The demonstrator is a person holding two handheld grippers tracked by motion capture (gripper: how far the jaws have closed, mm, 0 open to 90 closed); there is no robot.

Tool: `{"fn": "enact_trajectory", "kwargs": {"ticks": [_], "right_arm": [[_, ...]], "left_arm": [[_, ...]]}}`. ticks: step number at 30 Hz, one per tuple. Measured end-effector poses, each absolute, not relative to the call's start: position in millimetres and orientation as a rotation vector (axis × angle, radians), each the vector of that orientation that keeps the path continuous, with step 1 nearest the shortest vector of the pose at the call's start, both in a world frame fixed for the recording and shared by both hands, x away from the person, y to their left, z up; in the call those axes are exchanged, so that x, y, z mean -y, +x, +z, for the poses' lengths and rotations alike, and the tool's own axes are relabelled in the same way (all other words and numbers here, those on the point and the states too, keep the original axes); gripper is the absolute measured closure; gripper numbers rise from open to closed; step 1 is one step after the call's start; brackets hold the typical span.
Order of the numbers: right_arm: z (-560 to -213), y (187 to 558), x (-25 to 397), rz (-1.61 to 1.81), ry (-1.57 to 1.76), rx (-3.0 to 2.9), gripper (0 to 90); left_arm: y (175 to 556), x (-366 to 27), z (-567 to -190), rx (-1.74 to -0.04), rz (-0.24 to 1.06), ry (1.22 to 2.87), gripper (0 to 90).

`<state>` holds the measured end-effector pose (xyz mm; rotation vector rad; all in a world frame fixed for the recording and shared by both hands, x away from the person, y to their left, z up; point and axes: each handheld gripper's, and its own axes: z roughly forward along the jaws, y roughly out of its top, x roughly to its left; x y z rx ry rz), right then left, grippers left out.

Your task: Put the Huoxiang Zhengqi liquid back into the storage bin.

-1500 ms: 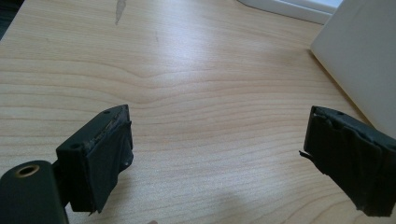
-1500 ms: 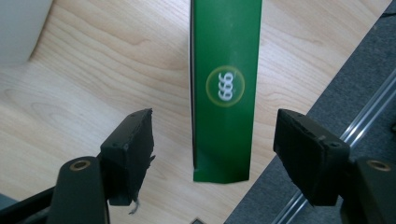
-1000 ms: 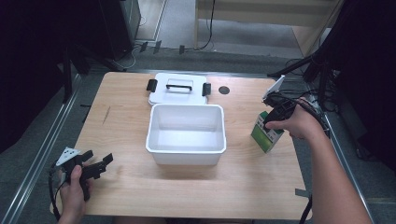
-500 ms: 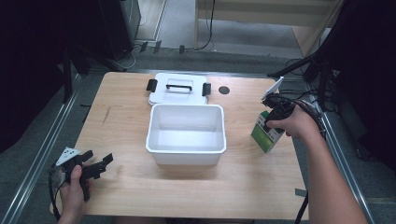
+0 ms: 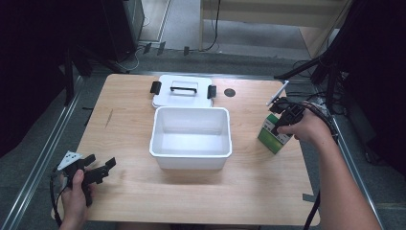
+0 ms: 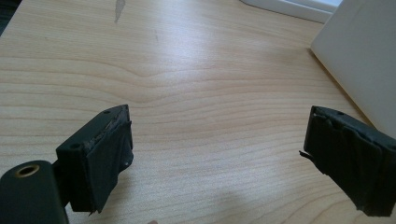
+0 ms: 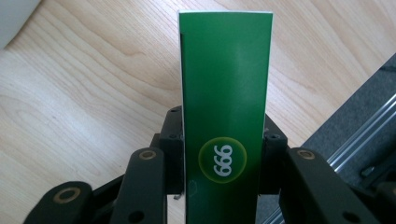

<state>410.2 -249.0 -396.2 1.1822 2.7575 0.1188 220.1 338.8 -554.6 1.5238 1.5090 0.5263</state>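
A green box (image 5: 273, 135) with a white "999" mark (image 7: 223, 112) is held over the right side of the table, my right gripper (image 5: 283, 120) shut on it, its jaws pressed to both sides of the box. The box hangs tilted above the wood to the right of an open white bin (image 5: 191, 136). The bin's lid (image 5: 182, 91), with a black handle and clips, lies flat behind it. My left gripper (image 5: 98, 168) rests low at the table's front left corner, open, with nothing between its black pads (image 6: 105, 154).
A small dark round hole (image 5: 230, 92) sits in the tabletop right of the lid. The bin's white wall (image 6: 359, 56) stands at the right of the left gripper view. Metal rails run along both table sides (image 5: 43, 158). Cables lie on the floor behind the table.
My right gripper has carried the green box slightly down and leftward, nearer the bin. The left gripper has stayed where it was.
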Motion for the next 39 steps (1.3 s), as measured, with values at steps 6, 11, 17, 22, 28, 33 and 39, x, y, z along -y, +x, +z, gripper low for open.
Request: {"fn": "enact_trajectory", "kwargs": {"ticks": [6,11,17,22,28,33,39], "right_arm": [[-388.6,403.6,252.8,0.174,1.084,-2.773,64.2],[-382.0,399.2,255.8,0.203,1.029,-2.778,64.3],[-373.3,394.2,255.7,0.224,0.97,-2.776,64.2],[-364.8,392.3,252.5,0.236,0.904,-2.79,64.2],[-353.1,388.3,246.1,0.255,0.828,-2.807,64.2],[-344.0,385.4,242.5,0.264,0.786,-2.815,64.1],[-331.6,382.7,240.2,0.292,0.764,-2.813,64.0]], "left_arm": [[220.0,-338.5,-554.5,-1.508,0.528,1.525,8.8],[220.0,-338.5,-554.5,-1.508,0.528,1.526,8.8],[220.1,-338.5,-554.6,-1.509,0.528,1.526,8.8],[220.0,-338.5,-554.5,-1.509,0.529,1.526,8.8],[220.0,-338.5,-554.5,-1.508,0.529,1.525,8.8],[220.2,-338.3,-554.6,-1.506,0.53,1.525,8.8],[220.1,-338.1,-554.4,-1.507,0.531,1.528,9.1]]}}
